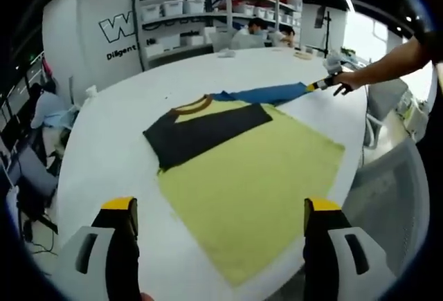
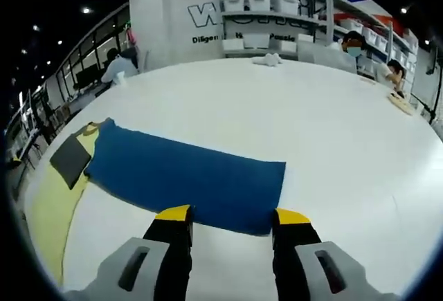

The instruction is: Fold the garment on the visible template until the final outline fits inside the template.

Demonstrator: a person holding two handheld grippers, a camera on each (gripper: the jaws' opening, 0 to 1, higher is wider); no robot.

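While the right gripper (image 2: 226,223) hangs with jaws apart and nothing between them, just short of the near hem of the blue panel (image 2: 187,176), the left gripper (image 1: 220,218) also stands wide and unloaded over the yellow-green sheet (image 1: 256,176). The garment lies flat near one edge of the round white table (image 2: 277,107), a dark panel (image 1: 201,131) over its collar end. Judged step: first fold not yet begun. Next move calls for closing on the blue hem. Whether yellow-green is template or garment cannot be told.
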